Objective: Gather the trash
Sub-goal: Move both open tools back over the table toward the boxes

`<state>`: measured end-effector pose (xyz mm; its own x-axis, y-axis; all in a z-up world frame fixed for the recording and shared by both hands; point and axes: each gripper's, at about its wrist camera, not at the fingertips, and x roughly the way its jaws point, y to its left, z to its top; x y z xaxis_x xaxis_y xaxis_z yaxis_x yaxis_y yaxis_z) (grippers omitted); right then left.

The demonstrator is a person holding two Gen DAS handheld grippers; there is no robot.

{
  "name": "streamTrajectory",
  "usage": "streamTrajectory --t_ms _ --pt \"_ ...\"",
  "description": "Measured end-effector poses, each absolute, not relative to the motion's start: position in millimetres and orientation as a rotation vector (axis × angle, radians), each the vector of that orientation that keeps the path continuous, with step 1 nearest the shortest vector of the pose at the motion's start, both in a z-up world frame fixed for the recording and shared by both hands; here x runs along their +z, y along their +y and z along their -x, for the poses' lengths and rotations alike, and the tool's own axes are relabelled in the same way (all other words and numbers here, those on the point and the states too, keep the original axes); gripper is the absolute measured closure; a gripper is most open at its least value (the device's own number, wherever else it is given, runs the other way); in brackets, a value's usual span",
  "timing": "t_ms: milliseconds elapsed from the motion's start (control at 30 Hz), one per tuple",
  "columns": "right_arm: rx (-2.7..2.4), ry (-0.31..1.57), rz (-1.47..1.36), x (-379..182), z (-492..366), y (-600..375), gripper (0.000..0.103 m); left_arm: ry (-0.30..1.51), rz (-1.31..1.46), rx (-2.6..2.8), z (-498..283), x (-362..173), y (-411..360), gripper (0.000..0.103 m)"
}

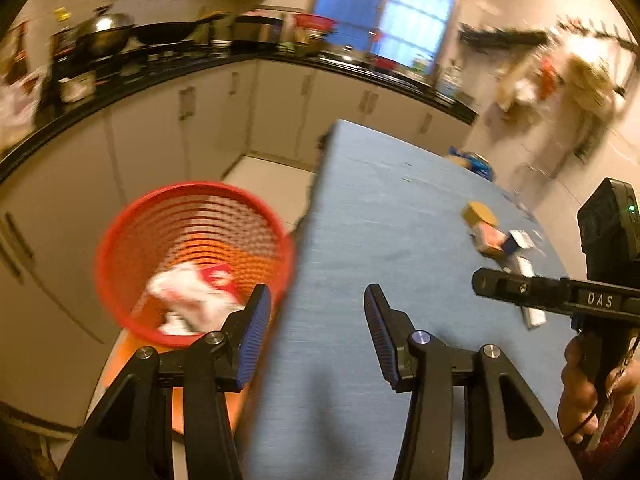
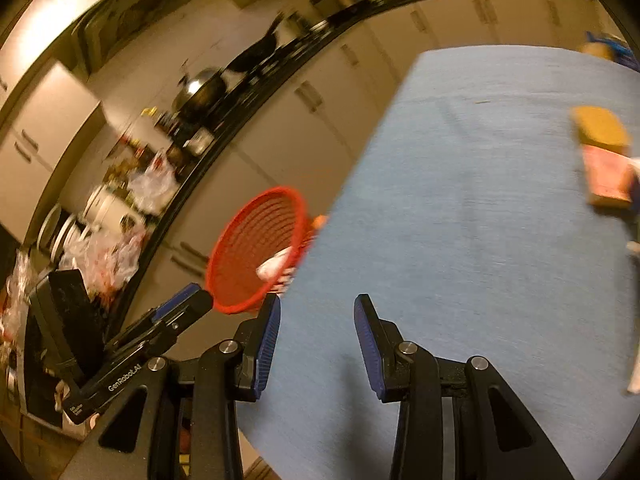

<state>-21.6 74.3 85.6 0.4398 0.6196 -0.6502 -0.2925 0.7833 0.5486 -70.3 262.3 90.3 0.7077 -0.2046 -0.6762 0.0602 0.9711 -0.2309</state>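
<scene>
The left gripper hung with its jaws spread apart and nothing between them, straddling the near edge of the blue table; its left finger sat over the red basket, its right one over the tabletop. The right gripper was likewise released and empty, poised above the table's blue surface. Just beside the table's left edge stood the red mesh basket, seen from the right wrist too, and in it lay crumpled white-and-red wrappers at the bottom. Farther out on the table, toward its right side, the remaining trash lay in a loose cluster: a yellow sponge-like block, a pinkish box touching it, and some small white packets next to that; blur kept their details from being read. Beyond the table ran a dark counter over pale cabinets, carrying a wok and a lidded pot.
</scene>
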Motion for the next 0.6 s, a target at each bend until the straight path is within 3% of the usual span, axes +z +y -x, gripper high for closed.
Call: streamTrajectory --t_ms 300,433,600 --pt "0.284 0.836 -0.542 93 53 -95 0.052 0.879 0.136 -0.345 42 84 140 0.05" --pt "0.093 0.804 -0.58 92 63 -158 0.048 0.904 0.127 -0.4 29 83 90 0.036" --pt "0.007 0.771 -0.644 89 77 -198 0.048 0.988 0.112 -0.486 7 74 22 0.035"
